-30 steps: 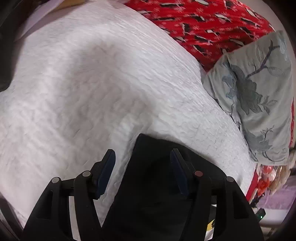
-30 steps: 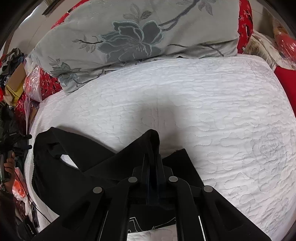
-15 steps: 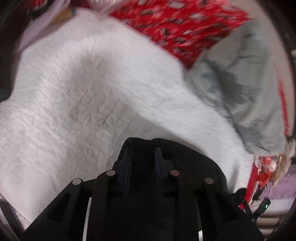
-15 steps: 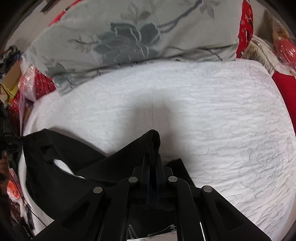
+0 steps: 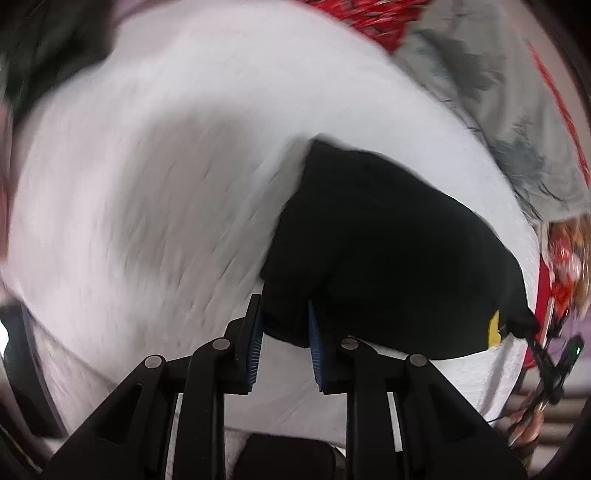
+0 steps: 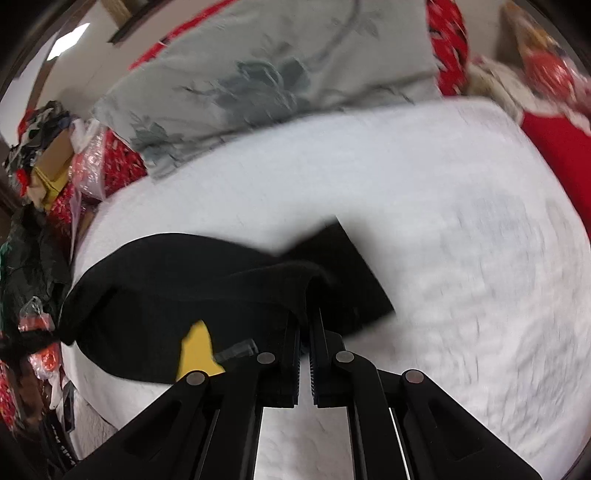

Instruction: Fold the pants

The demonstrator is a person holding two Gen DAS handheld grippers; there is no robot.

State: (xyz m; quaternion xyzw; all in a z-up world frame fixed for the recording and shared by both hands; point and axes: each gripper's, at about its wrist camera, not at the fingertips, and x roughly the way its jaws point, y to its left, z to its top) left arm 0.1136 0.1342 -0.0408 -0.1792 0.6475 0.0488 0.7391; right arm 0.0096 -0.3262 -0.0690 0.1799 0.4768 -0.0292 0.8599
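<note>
Filling most of both wrist views, a white quilted bedspread (image 5: 155,177) is smeared by motion blur, its stitching unreadable in either camera. In the left view it runs from about 9 o'clock round to 4 o'clock; in the right view the bedspread (image 6: 461,258) takes the centre and the whole 3 to 5 o'clock side. A grey pillow with a dark flower print (image 6: 266,85) lies along the 12 o'clock edge of the right view, and the same pillow (image 5: 491,85) sits near 1 to 2 o'clock in the left view, with red patterned fabric (image 5: 373,22) just beyond it at 12 to 1 o'clock. A heap of clutter (image 6: 40,155) crowds the 9 to 10 o'clock rim of the right view.

The black pants (image 5: 388,251) lie bunched on the bedspread — from centre out to 4 o'clock in the left view, from centre to 8 o'clock for the pants (image 6: 166,295) in the right view. A yellow tag (image 6: 197,349) shows on the cloth near 7 o'clock.

The left gripper (image 5: 285,314), at 6 o'clock, has its blue-padded fingers (image 5: 255,343) closed on a thick fold at the pants' near edge. The right gripper (image 6: 304,328), also at 6 o'clock, has its fingers drawn almost together — a raised ridge of the black cloth is pinched between their tips.
</note>
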